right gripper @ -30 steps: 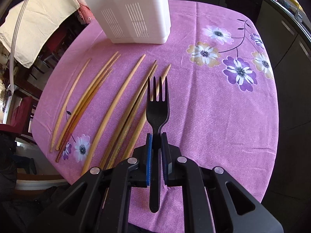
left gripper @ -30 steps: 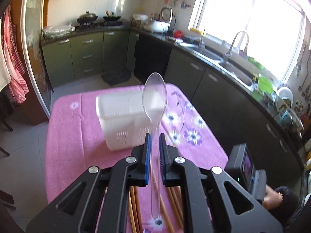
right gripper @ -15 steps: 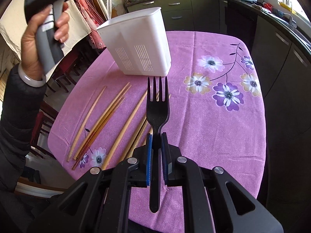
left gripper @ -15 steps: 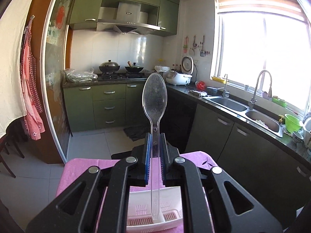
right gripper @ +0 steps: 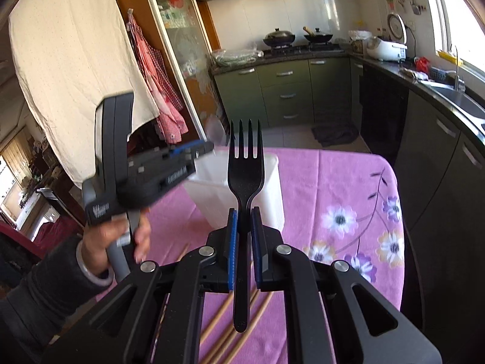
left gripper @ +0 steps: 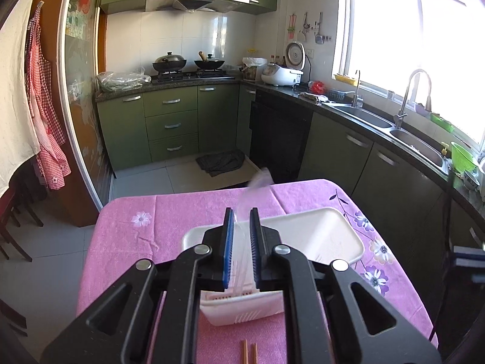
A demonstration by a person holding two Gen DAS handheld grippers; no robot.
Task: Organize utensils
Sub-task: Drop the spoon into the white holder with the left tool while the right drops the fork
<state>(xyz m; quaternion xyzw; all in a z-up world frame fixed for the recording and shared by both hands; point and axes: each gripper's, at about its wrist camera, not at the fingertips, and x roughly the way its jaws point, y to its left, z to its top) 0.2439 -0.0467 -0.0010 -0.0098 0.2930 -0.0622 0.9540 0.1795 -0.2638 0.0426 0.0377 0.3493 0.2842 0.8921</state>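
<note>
My left gripper (left gripper: 241,215) hangs over the near end of the white utensil holder (left gripper: 333,221). Its jaws are opening. The clear plastic spoon (left gripper: 257,182) is loose between them, blurred and tipped to the right, with its handle down inside the holder. The right wrist view shows the left gripper (right gripper: 206,148) from the side above the holder (right gripper: 272,188), the spoon (right gripper: 216,133) a pale smear at its tips. My right gripper (right gripper: 244,212) is shut on a black fork (right gripper: 245,170), tines up, in front of the holder.
Wooden chopsticks (right gripper: 224,312) lie on the pink flowered tablecloth (right gripper: 333,182) beneath the right gripper; two ends (left gripper: 248,352) show under the left one. A person's hand (right gripper: 121,236) holds the left gripper's handle. Green cabinets, stove and sink stand beyond the table.
The left gripper sank over the holder and its jaws parted; the spoon, upright and clamped before, now tips and slides down. The right gripper rose with the fork and tilted up toward the kitchen.
</note>
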